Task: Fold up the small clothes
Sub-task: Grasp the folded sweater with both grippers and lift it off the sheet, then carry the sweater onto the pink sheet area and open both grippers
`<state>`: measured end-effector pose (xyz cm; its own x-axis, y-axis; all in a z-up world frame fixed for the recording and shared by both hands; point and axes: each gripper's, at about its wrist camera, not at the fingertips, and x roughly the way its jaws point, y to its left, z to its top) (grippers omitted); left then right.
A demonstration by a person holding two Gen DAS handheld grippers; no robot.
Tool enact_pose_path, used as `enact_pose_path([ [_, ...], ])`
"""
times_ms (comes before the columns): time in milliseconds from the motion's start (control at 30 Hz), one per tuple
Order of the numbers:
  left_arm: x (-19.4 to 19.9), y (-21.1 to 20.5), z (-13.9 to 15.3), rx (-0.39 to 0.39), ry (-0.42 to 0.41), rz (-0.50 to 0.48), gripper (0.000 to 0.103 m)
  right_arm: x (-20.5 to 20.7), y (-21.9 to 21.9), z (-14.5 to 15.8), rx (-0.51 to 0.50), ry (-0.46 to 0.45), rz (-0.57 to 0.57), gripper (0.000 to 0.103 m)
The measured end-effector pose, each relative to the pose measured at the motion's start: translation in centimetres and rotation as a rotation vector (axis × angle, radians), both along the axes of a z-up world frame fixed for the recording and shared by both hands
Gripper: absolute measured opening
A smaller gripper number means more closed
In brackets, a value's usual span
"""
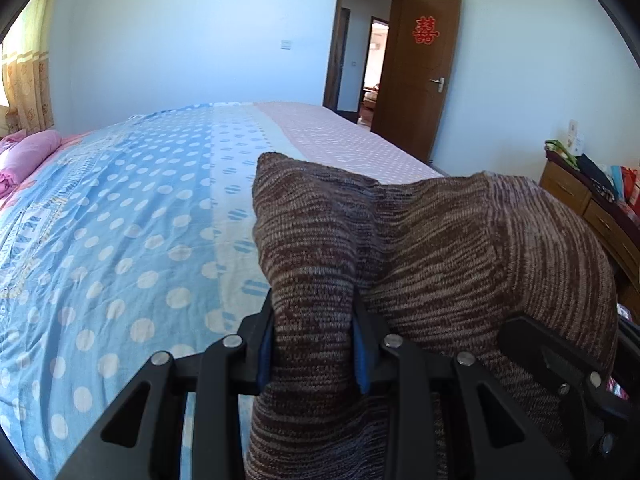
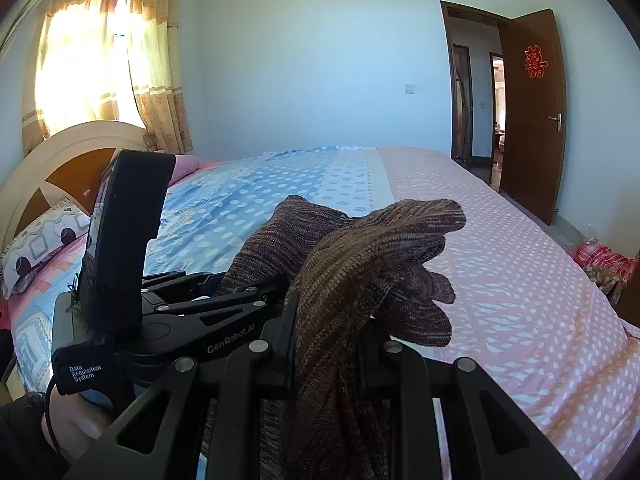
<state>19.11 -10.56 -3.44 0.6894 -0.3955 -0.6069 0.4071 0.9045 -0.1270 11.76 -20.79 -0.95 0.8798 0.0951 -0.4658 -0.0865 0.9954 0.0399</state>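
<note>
— Across the room, what is the largest item?
— Bed (image 1: pixel 132 216), covered by a dotted sheet, blue on one side and pink on the other. Brown door (image 1: pixel 420 68) stands open at the far wall; curtains (image 2: pixel 152 60) hang by the headboard (image 2: pixel 52 164).
— Location of the garment?
— Brown knit garment (image 1: pixel 440 248) is held up above the bed, bunched between both tools.
— Claw states?
— Left gripper (image 1: pixel 314 344) is clamped on a fold of the knit. Right gripper (image 2: pixel 332 344) is likewise closed on a bunched fold, its loose end drooping forward.
</note>
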Motion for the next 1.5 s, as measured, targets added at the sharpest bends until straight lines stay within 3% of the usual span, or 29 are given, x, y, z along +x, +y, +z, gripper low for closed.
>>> enact_pose_path([
  [367, -3.6, -4.4, -1.8, 0.006, 0.079, -0.129, 0.033, -5.4, -3.5, -1.4, 0.009, 0.041, -0.093, 0.022],
  [867, -3.1, -11.3, -1.5, 0.047, 0.051, -0.197, 0.033, -4.8, -8.7, -1.5, 0.022, 0.031, -0.181, 0.022],
  [1300, 1.3, -17.8, -2.0, 0.037, 0.028, -0.221, 0.033, 0.1, -14.6, -1.9, -0.065, 0.026, -0.295, 0.022],
  [1500, 4.2, -20.8, -4.6, 0.061, 0.046, -0.204, 0.033, 4.3, -17.4, -4.6, -0.128, 0.119, -0.346, 0.022],
])
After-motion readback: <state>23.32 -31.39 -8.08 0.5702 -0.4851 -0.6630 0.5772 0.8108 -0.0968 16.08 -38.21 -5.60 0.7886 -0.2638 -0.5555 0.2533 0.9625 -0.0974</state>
